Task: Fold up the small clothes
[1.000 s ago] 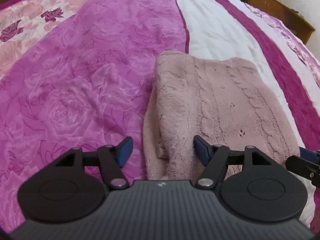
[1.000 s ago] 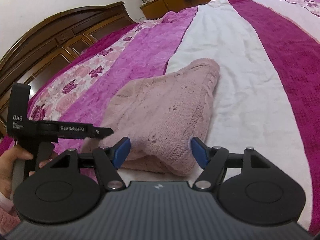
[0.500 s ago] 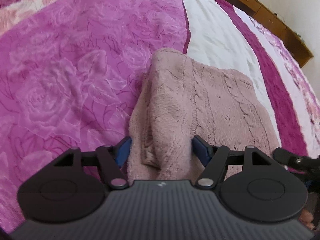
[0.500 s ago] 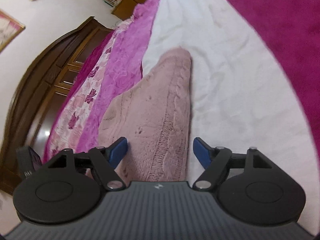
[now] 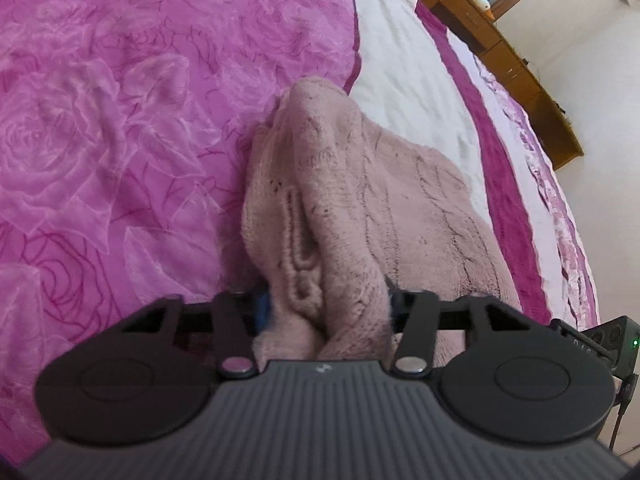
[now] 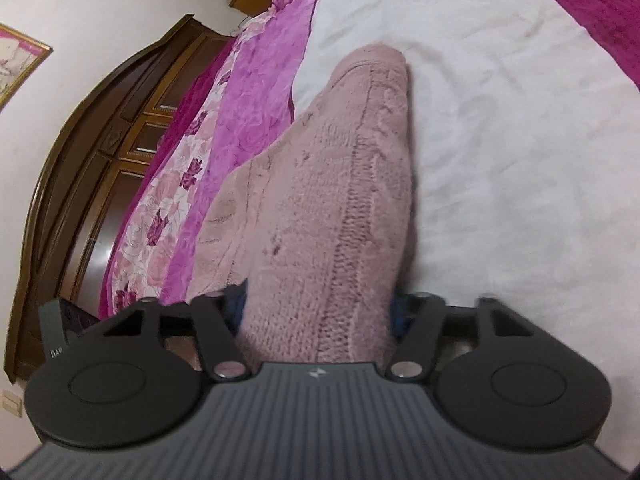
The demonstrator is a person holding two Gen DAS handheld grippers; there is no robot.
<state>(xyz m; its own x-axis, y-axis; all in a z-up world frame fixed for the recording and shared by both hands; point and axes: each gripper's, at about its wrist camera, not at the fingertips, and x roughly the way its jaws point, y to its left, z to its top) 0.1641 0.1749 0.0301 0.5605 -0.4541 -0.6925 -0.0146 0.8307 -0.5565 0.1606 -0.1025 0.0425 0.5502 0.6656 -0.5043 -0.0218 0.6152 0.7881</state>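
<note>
A folded pale pink cable-knit garment (image 5: 400, 200) lies on the bed, across the seam between the pink rose cloth and the white stripe. My left gripper (image 5: 326, 300) has its near left corner bunched between its blue pads; the jaws are closing and the knit bulges up between them. In the right wrist view the same garment (image 6: 340, 160) runs away from me. My right gripper (image 6: 318, 308) straddles its near right corner, jaws closing, and the pads press into the thick knit, which mostly hides them.
The bedspread (image 5: 120, 120) has pink rose, white and magenta stripes. A dark wooden headboard (image 6: 100, 160) stands at the left in the right wrist view. A low wooden cabinet (image 5: 500, 48) runs along the far side. The other gripper's body (image 5: 600, 340) shows at the right edge.
Both grippers have moved down and in onto the garment's near corners, rolled, and narrowed their jaws from wide apart onto the knit, which now bunches up between the pads.
</note>
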